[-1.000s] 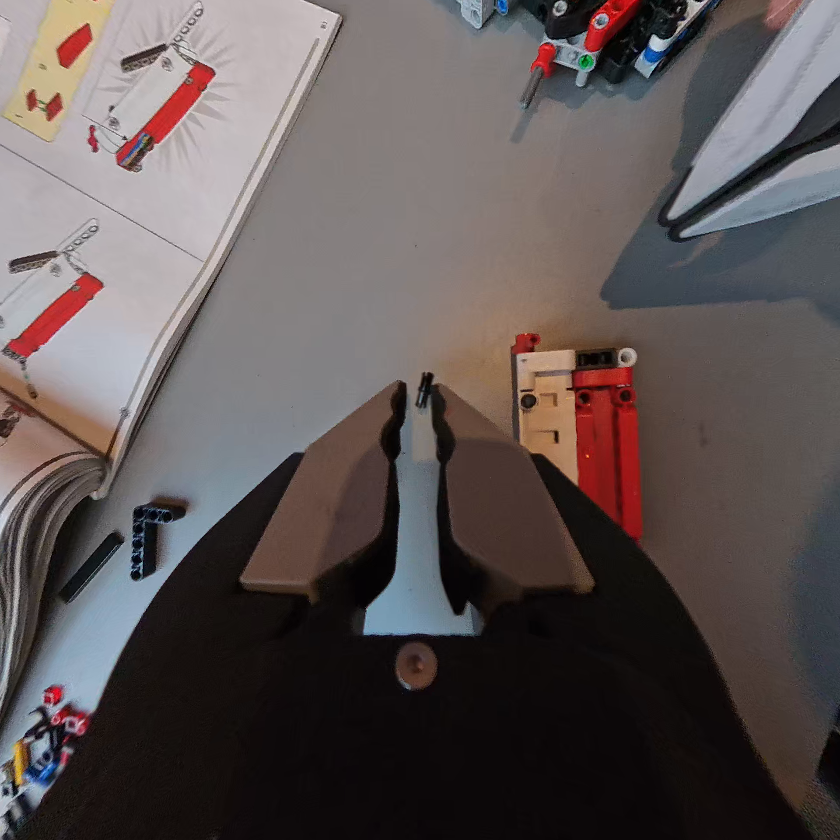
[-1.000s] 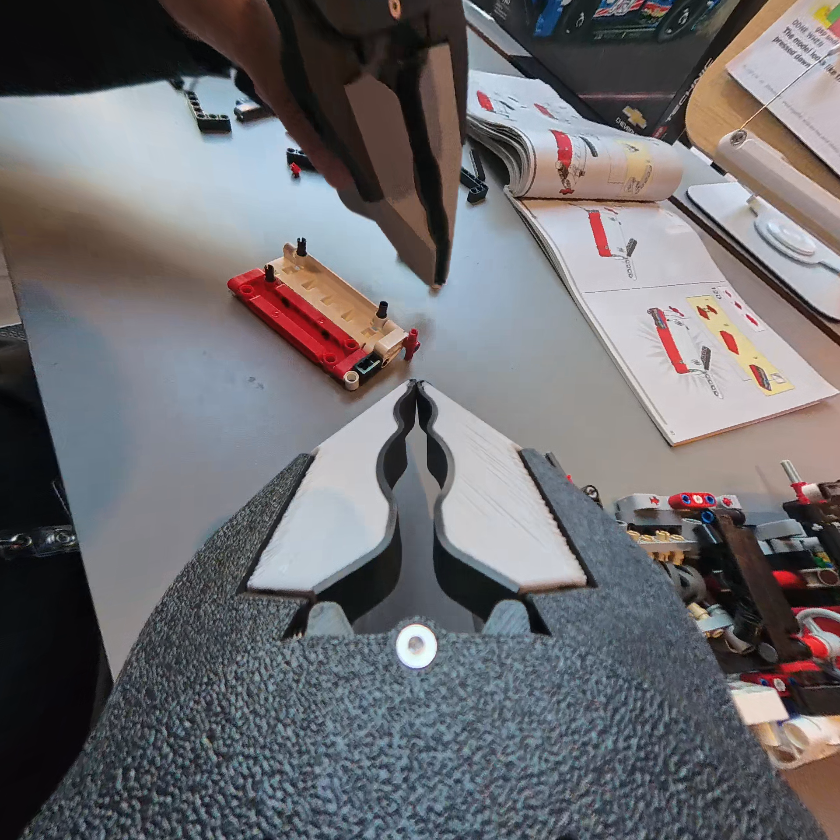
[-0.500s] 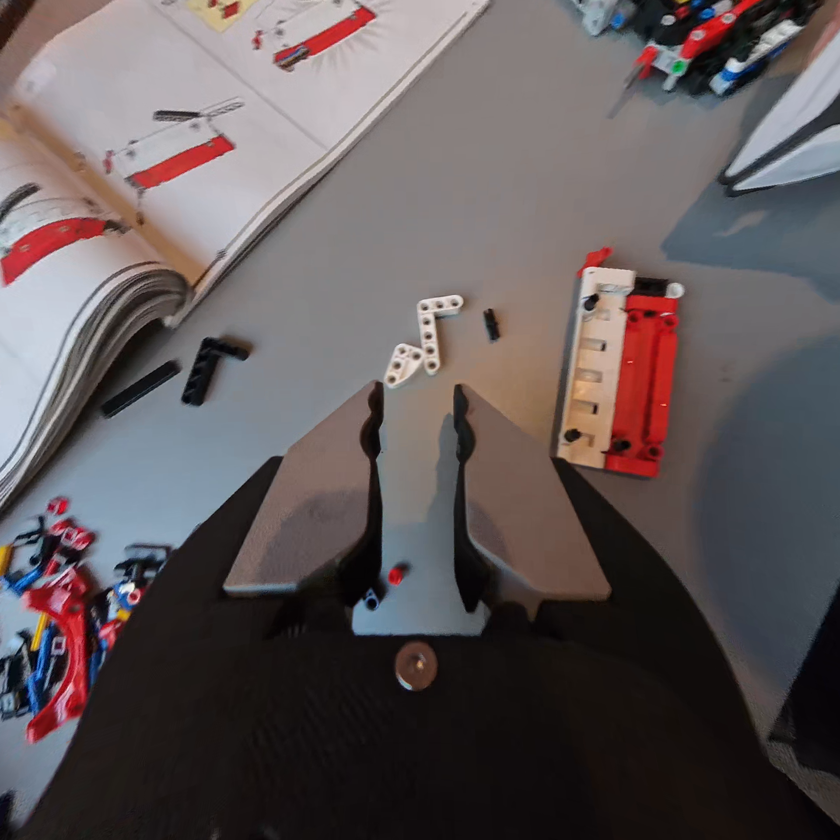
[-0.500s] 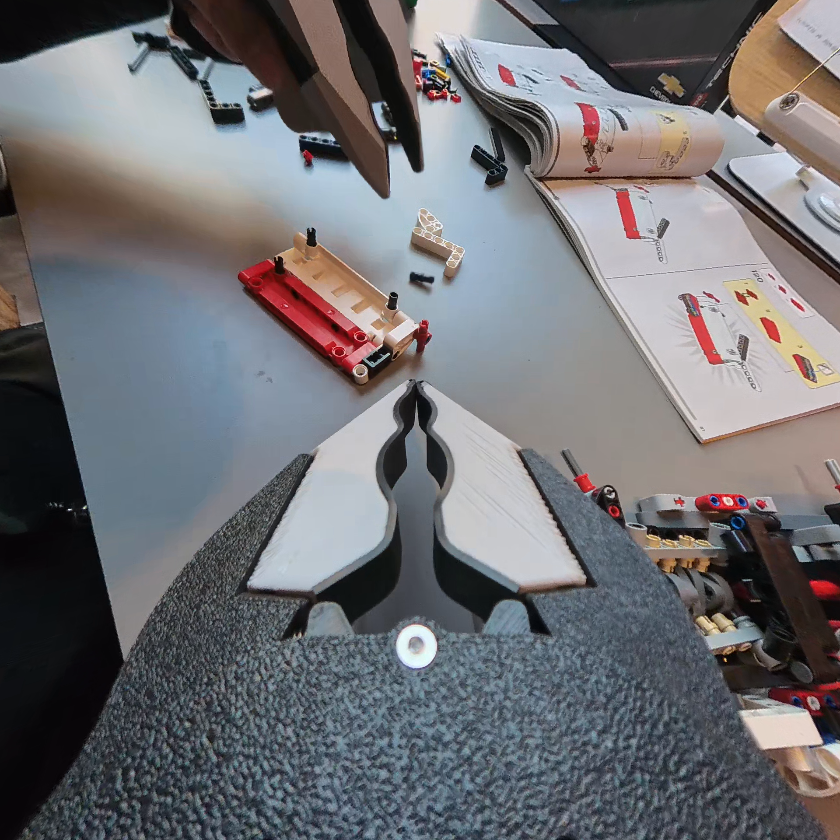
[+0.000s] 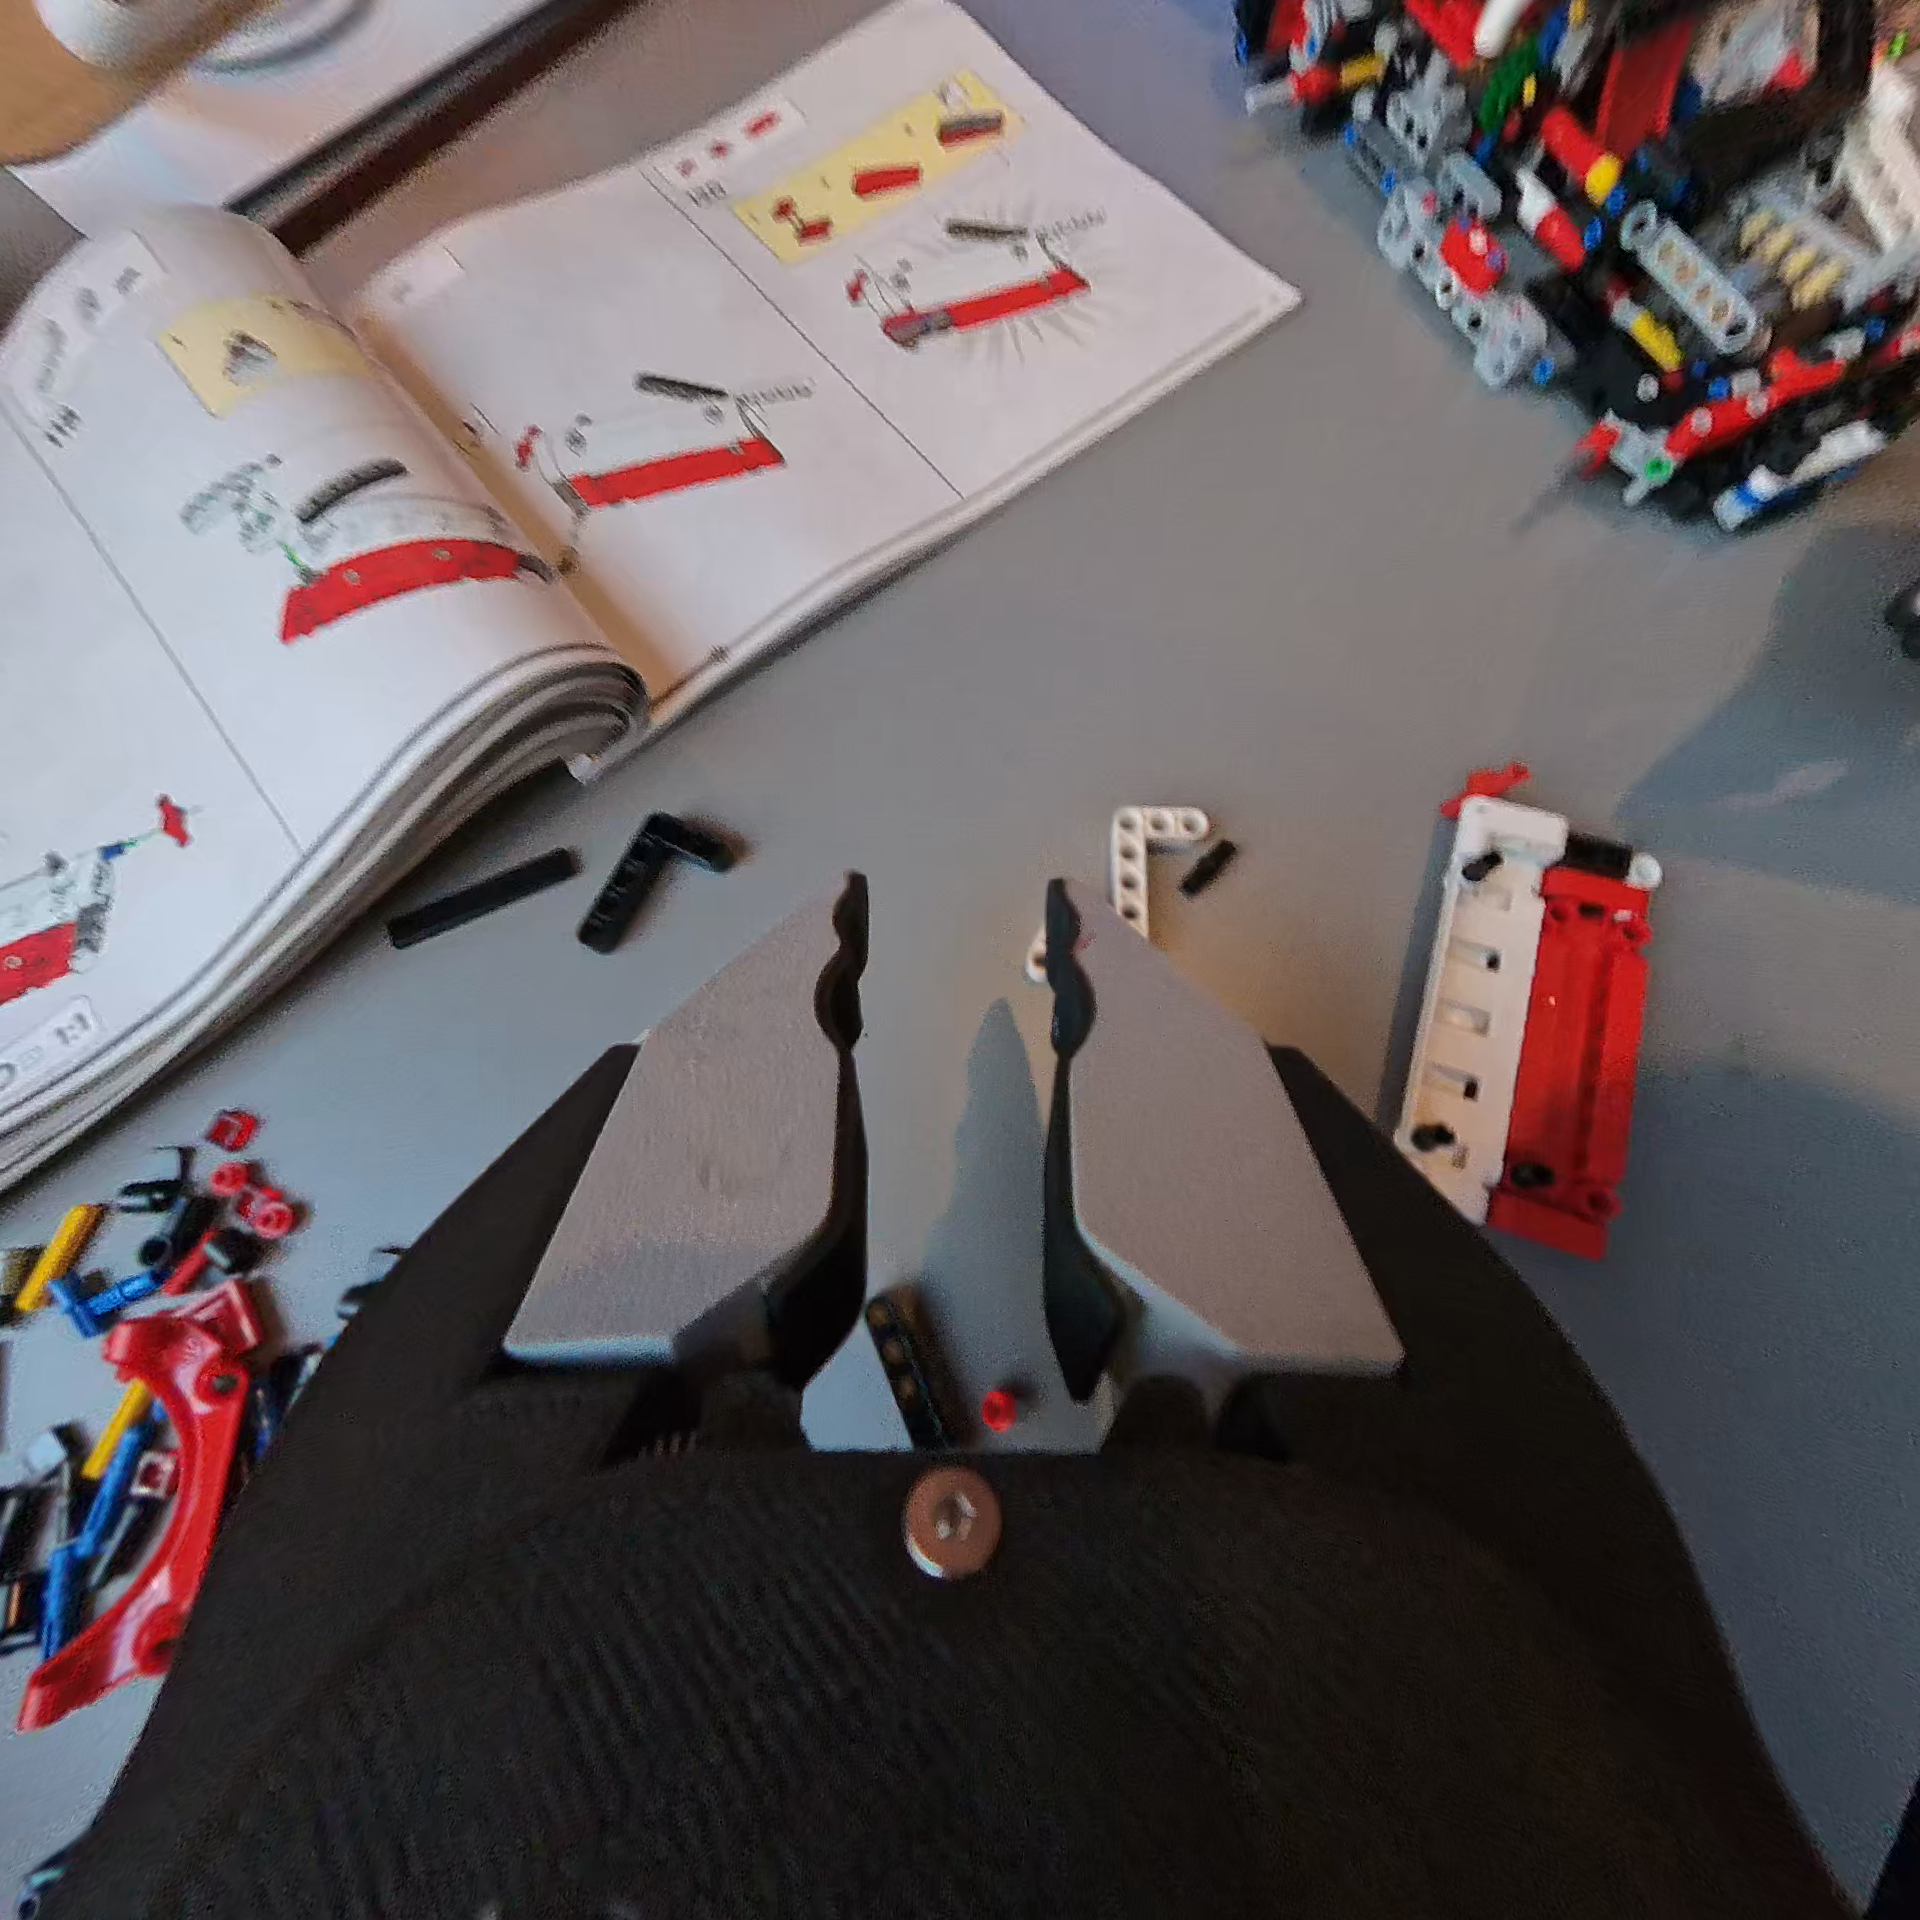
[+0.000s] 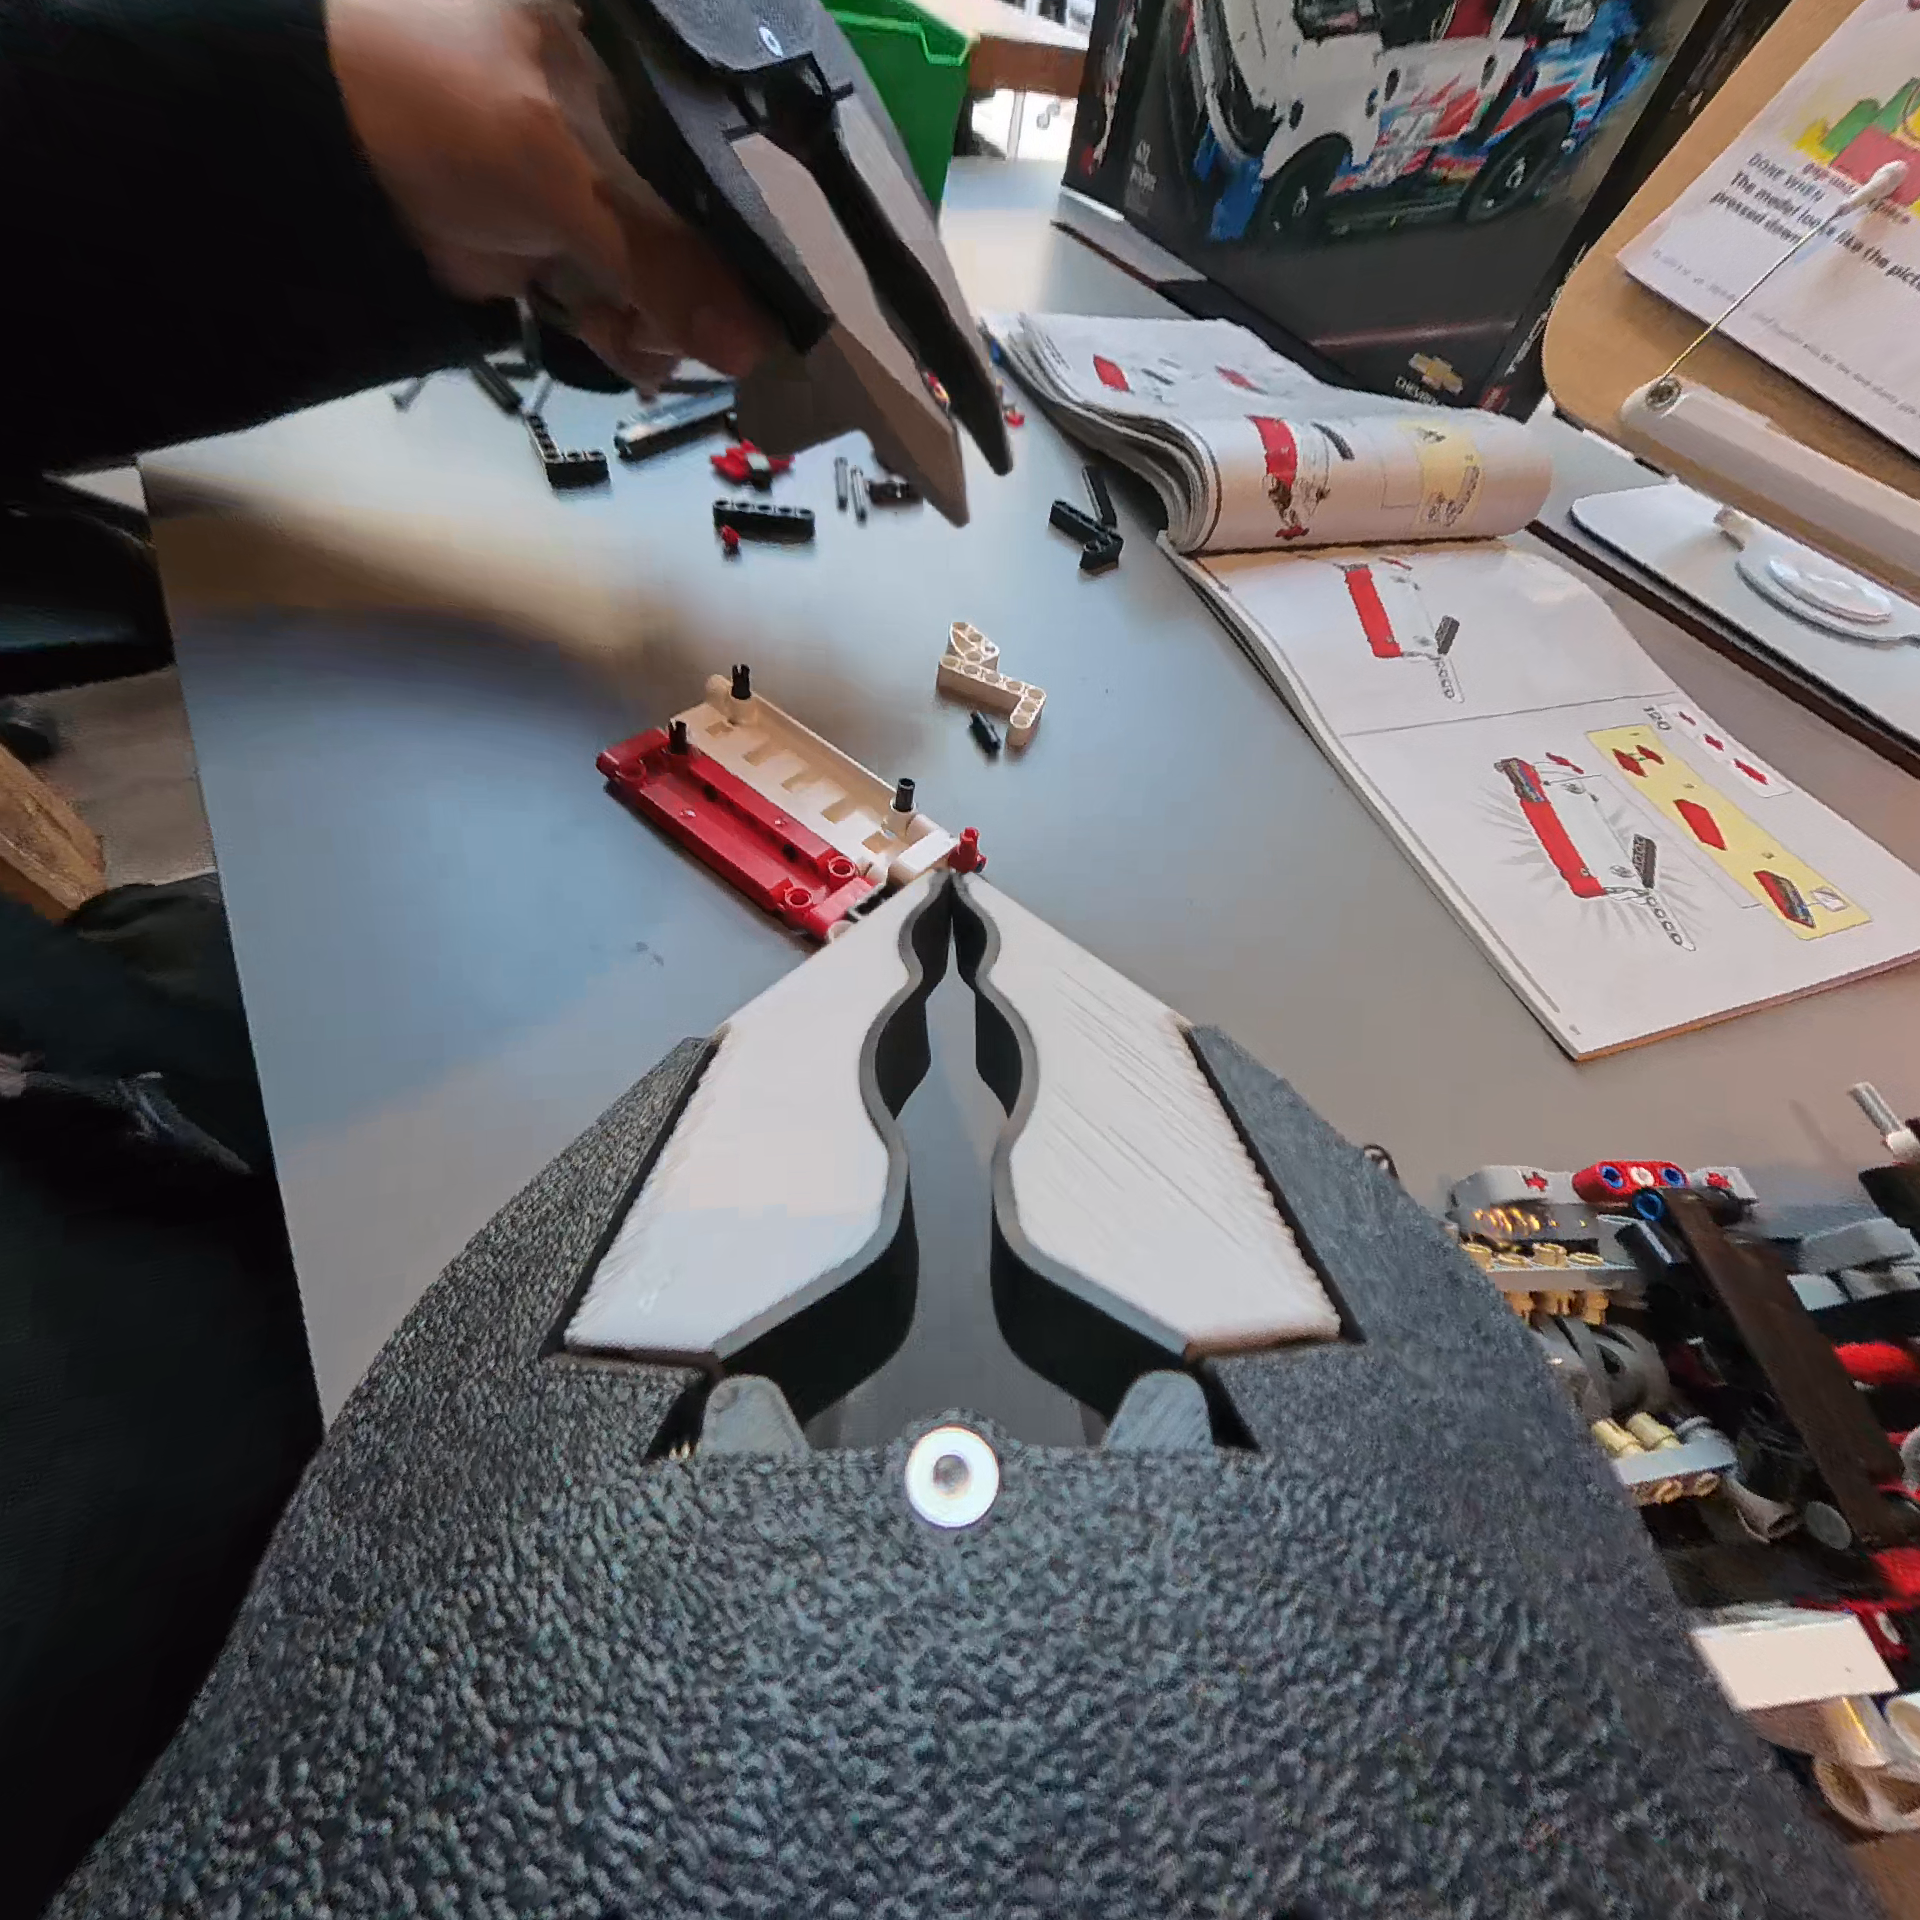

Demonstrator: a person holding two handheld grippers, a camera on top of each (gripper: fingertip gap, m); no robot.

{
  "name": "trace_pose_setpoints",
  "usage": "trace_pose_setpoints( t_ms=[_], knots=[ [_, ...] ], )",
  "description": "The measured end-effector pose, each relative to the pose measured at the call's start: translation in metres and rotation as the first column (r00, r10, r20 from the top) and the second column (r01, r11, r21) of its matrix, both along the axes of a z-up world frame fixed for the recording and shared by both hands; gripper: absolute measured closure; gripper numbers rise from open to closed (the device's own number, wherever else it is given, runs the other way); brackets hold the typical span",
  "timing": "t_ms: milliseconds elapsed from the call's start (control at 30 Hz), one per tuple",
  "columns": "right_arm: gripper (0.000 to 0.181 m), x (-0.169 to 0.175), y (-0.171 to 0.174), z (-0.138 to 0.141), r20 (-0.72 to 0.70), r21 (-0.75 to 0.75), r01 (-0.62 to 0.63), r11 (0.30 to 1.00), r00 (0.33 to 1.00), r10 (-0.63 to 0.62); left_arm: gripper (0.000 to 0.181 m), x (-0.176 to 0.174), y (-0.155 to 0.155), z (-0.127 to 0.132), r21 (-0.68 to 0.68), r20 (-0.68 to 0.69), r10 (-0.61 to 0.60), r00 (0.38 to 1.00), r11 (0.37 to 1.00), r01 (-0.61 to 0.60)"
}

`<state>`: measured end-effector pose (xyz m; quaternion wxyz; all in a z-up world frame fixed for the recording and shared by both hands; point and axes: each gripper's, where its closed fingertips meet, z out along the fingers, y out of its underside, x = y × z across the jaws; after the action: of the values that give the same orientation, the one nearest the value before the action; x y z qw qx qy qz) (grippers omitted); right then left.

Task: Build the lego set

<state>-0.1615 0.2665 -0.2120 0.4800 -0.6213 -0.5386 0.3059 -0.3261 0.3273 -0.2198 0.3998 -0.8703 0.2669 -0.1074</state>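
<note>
Left hand-held gripper (image 5: 951, 899) hangs above the bench (image 5: 1299, 644), jaws apart, empty. Just ahead and right of its tips lie the white angled beam (image 5: 1138, 868) and small black pin (image 5: 1207, 865); the red-and-white panel (image 5: 1522, 1023) lies farther right, long axis roughly parallel to the fingers. Right hand-held gripper (image 6: 951, 883), jaws together and empty, sits at the panel's near end, likely nearer for bracing.

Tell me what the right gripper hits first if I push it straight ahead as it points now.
Most likely the red and white panel assembly. The shut right gripper points at its near end, by the small red pin. Depth is unclear, so how close the tips already are cannot be told.
</note>
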Motion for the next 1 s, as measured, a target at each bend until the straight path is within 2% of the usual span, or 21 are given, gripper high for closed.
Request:
trace_pose_setpoints(
  t_ms=[133,233,333,433,567,667,800,1000],
  knots=[
    [0.181,-0.005,-0.002,0.013,-0.097,-0.04,-0.058,0.998,0.994,0.054,0.156,-0.012,0.043,0.032,0.064,0.055,0.044,0.998,0.997,-0.047],
    [0.181,-0.013,-0.003,0.026,-0.193,-0.091,-0.11,0.99,0.977,0.091,0.162,-0.028,0.089,0.041,0.102,-0.015,0.077,0.997,0.992,-0.075],
    [0.181,-0.022,-0.006,0.033,-0.249,-0.102,-0.159,0.982,0.96,0.13,0.169,-0.046,0.135,0.028,0.033,-0.065,0.069,0.995,0.997,-0.067],
    [0.181,-0.028,-0.01,0.034,-0.258,-0.087,-0.203,0.975,0.95,0.175,0.181,-0.086,0.165,-0.002,-0.042,-0.199,0.088,0.976,0.994,-0.098],
    [0.181,-0.031,-0.011,0.031,-0.248,-0.119,-0.225,0.967,0.95,0.19,0.181,-0.132,0.162,-0.046,-0.182,-0.238,0.127,0.963,0.968,-0.173],
    [0.181,-0.03,-0.006,0.033,-0.269,-0.139,-0.214,0.967,0.948,0.171,0.181,-0.146,0.159,-0.049,-0.179,-0.137,0.176,0.975,0.963,-0.2],
    [0.181,-0.033,-0.004,0.031,-0.257,-0.155,-0.207,0.966,0.953,0.163,0.181,-0.165,0.155,-0.05,-0.147,-0.175,0.201,0.964,0.963,-0.227],
    [0.181,-0.042,-0.013,0.016,-0.141,-0.114,-0.218,0.969,0.969,0.202,0.181,-0.167,0.153,-0.05,-0.131,-0.204,0.186,0.961,0.968,-0.215]
  ],
)
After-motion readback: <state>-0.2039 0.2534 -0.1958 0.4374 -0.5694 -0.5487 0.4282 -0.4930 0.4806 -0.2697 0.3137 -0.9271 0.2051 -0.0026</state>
